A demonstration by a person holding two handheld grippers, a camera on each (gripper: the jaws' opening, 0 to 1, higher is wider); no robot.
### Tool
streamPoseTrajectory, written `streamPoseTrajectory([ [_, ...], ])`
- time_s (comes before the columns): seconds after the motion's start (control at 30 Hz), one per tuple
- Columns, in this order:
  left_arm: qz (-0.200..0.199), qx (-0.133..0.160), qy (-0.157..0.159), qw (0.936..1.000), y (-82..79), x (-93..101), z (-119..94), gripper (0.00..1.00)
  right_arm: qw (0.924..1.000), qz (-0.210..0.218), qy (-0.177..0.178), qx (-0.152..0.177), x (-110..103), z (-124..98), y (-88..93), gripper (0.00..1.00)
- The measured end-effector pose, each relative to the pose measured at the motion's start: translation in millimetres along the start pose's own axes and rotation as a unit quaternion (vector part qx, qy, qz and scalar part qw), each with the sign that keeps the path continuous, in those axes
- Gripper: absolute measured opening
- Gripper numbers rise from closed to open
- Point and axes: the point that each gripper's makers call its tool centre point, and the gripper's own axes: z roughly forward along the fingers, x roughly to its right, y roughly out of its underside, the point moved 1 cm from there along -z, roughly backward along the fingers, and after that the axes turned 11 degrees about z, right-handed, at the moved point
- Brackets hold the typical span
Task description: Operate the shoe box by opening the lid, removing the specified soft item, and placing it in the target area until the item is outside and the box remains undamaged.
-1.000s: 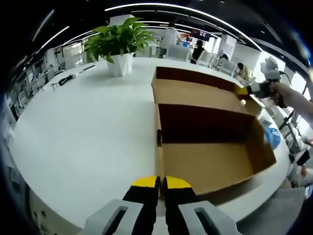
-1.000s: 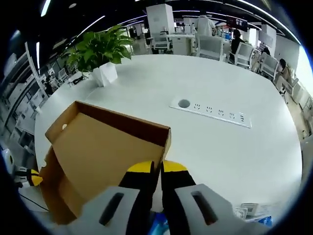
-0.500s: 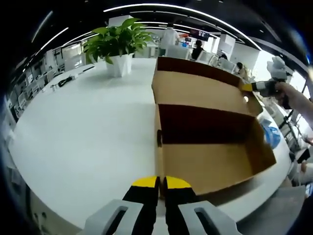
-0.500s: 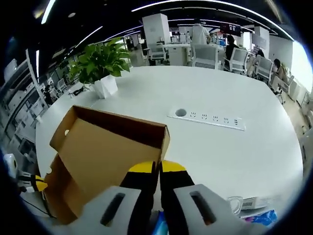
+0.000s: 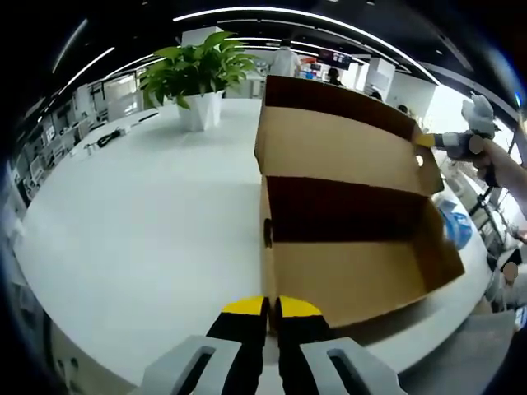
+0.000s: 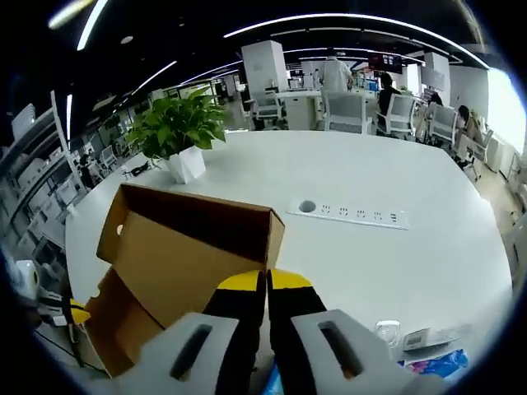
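Observation:
The brown cardboard shoe box (image 5: pixel 354 278) lies open on the white table (image 5: pixel 140 222), and its inside shows only bare cardboard. Its hinged lid (image 5: pixel 338 148) stands raised behind the base. My right gripper (image 5: pixel 426 141) is shut on the lid's far right edge. In the right gripper view those jaws (image 6: pixel 265 284) close over the rim of the lid (image 6: pixel 189 251). My left gripper (image 5: pixel 272 306) is shut, with its tips at the box's near left corner. A blue soft packet (image 5: pixel 457 229) lies on the table beside the box's right wall.
A potted green plant (image 5: pixel 198 70) stands at the table's far side. A white power strip (image 6: pixel 350 214) is set into the tabletop beyond the lid. Clear wrappers and the blue packet (image 6: pixel 432 364) lie near my right gripper. Chairs and people fill the office behind.
The lid has swung upward from nearly flat to steeply raised, carried by my right gripper. The left gripper and the box base have not moved.

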Motion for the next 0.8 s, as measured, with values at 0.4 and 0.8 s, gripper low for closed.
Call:
streamPoseTrajectory([
  [0.4, 0.001, 0.002, 0.000, 1.0000, -0.3, 0.8, 0, 0.03, 0.9993, -0.020, -0.005, 0.031, -12, -24, 0.0, 0.00],
  [0.8, 0.004, 0.004, 0.001, 1.0000, 0.5, -1.8, 2, 0.03, 0.9984, -0.023, -0.016, 0.048, -21, -44, 4.3, 0.00],
])
